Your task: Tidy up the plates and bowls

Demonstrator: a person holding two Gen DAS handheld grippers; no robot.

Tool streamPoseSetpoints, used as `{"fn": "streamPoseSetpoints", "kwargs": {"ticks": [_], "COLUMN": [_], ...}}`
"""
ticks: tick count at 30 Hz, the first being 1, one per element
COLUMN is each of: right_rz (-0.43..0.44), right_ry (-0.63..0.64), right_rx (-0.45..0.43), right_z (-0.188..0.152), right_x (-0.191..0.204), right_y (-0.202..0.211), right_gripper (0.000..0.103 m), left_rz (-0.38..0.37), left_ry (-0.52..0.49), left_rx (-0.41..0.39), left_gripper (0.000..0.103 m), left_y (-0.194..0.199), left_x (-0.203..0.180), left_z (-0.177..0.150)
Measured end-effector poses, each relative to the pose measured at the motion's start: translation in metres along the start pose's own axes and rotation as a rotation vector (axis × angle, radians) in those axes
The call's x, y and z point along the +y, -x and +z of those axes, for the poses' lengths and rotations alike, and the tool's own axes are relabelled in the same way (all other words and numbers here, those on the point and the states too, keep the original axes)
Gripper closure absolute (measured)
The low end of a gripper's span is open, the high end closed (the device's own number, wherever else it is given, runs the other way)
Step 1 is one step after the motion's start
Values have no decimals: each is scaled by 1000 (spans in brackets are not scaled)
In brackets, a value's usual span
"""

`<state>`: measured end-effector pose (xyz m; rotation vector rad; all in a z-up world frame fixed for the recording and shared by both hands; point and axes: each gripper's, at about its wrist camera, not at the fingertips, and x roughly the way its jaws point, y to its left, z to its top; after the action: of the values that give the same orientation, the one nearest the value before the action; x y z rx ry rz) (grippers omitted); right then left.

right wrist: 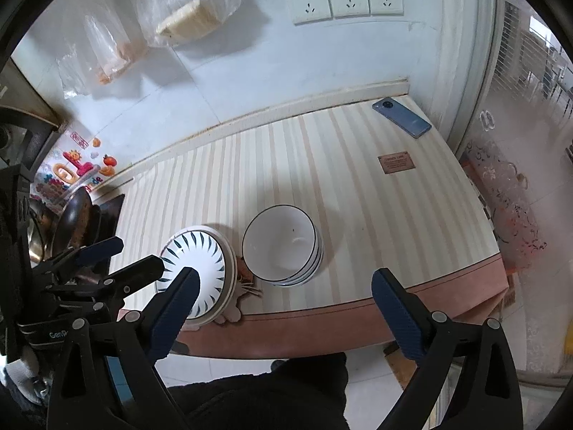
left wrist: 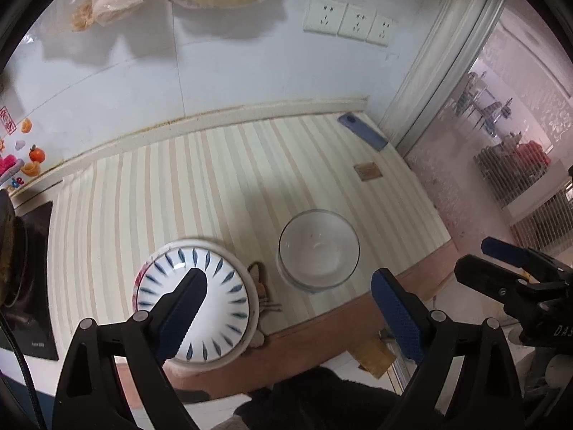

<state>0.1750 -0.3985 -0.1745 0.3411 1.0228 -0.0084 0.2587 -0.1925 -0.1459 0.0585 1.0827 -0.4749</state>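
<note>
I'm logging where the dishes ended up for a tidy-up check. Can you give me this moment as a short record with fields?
surface: striped tablecloth on a counter
plates: stack of plates, blue leaf pattern, near the front edge
bowls: stack of bowls, white with dark rims, apart from the plates, on their right
left gripper: open, holding nothing
right gripper: open, holding nothing
other: phone at the back right corner

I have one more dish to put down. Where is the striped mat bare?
Bare: the striped mat behind the bowl stack, up to the phone and brown label. Crowded: the front edge, where the plate stack sits beside the bowls.
</note>
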Motion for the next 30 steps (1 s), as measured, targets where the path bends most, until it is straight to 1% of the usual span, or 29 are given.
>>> {"fn": "streamPoseSetpoints", "kwargs": {"ticks": [4,7,9,10,13,18,21,25,30], "right_rz": [23,31,40,44,109,212,236,286,359], "right_ry": [-57,-76,-82,-86,-132,-218,-235,-252,-271], "right_rx": [7,32,62,72,147,265,317,398,457], "right_z": [4,8,12,12,14,12,9,2,-5], "right_x": [-15,-24,-32,-36,-52,-78,-87,-96,-101], "right_y": [-8,-21,-36,-43,-78,-142,-178,-225,-266], "right_gripper": [4,4,4,4,4,4,4,4,4], "left_rz": [-66,-54,-50,-43,-65,-94,-73,-59,-58], "left_ry": [15,2,2,3,13,42,50,52,56], "left_rx": [-16,-6,23,46,150,272,332,391,457], "left_gripper": [9,9,9,9,9,9,9,9,9], "left_y": [-12,-31,-49,-62,-105,-163,-195,-222,-245], "left_x": [1,1,2,3,9,16,20,22,21], "left_z": [8,15,20,22,27,30,32,31,29]}}
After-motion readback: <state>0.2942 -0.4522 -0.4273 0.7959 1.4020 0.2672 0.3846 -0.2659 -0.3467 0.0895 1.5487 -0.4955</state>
